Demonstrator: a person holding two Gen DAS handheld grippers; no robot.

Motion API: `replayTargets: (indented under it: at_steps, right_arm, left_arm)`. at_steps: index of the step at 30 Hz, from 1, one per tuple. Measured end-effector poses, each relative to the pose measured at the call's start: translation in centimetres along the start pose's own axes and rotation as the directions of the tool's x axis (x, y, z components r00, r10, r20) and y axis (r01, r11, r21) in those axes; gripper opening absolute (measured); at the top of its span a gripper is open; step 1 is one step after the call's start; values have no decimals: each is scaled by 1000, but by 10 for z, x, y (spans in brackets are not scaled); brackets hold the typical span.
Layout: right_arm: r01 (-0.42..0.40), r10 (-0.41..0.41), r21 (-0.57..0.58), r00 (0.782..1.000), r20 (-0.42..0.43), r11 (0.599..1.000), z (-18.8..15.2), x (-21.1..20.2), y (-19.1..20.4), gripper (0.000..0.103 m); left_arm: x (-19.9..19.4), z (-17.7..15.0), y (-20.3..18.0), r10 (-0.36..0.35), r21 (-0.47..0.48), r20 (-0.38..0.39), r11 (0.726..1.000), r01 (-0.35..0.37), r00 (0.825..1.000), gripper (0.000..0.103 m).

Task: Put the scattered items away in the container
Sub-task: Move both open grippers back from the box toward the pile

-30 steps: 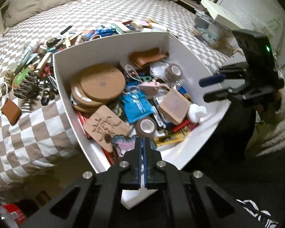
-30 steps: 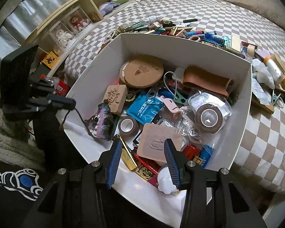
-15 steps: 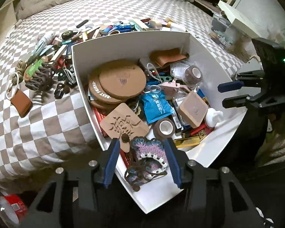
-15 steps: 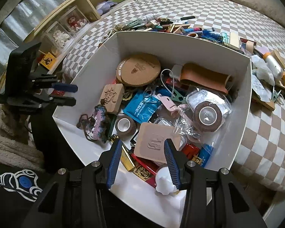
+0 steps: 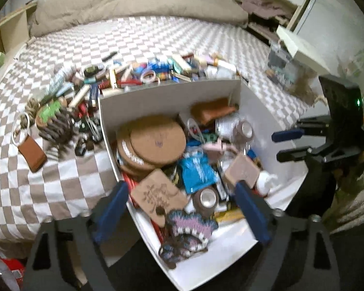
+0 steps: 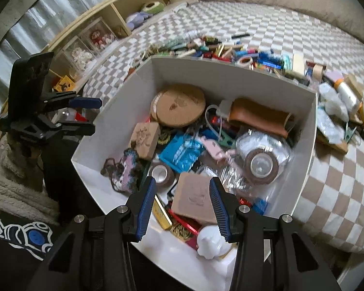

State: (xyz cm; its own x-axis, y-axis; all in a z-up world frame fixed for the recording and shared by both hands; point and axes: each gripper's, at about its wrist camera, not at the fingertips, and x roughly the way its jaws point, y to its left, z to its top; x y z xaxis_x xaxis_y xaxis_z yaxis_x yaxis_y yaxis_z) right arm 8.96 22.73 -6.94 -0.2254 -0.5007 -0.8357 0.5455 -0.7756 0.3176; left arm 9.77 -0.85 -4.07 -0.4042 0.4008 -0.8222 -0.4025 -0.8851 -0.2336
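A white box [image 5: 157, 101] on the checked bed holds cork coasters, tape rolls, a blue packet and a brown pouch. My left gripper [image 5: 180, 189] hovers over the box's near corner, its jaws opening wide with nothing between them. A purple crochet piece [image 5: 189, 228] lies loose in that corner below it. Over the box's near edge my right gripper [image 6: 182, 181] stands partly open and empty, above a pinkish-brown pad [image 6: 194, 196]. Scattered items [image 5: 133, 72] are piled on the bed behind and left of the box. The crochet piece [image 6: 128, 169] and the left gripper [image 6: 85, 114] also show in the right wrist view.
A brown leather tag [image 5: 32, 154] and a dark spiky ball [image 5: 58, 128] lie on the bed left of the box. Wooden shelves [image 6: 97, 24] with clear cases run along the bed's far side. A beige duvet [image 5: 133, 9] is bunched at the back.
My left gripper went from shut to wide open and let the crochet piece drop into the box's near corner, while drawing back a little. The right gripper kept still.
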Motion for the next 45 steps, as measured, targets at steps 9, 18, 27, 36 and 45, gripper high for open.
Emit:
replayTargets:
  at_steps: [9,18,27,36,45]
  right_arm:
    - [52,-54,18,977,207,999,15,-22,-4,103]
    - [93,-100,37,943,317,995,33,-38,-20,103]
    - [83,-122,100,869,479,991,56,-73,-38,103]
    - [74,-172,189,797,580,979,73,-90,-72,103]
    - [129,-343,379,741,577,916,58,-74,-136,103]
  left_arm:
    - [-8,20,7,73,-18,127,997,-71,989,103]
    - [-33,45,24,154,-55,267,988,-145,951,103]
    - [-61,69,53,278,-182,399,958,-222,874,103]
    - [-63,83,98,403,-271,434,911,-310,806,103]
    - [-16,68,166,471,-405,287,848,-340,834,103]
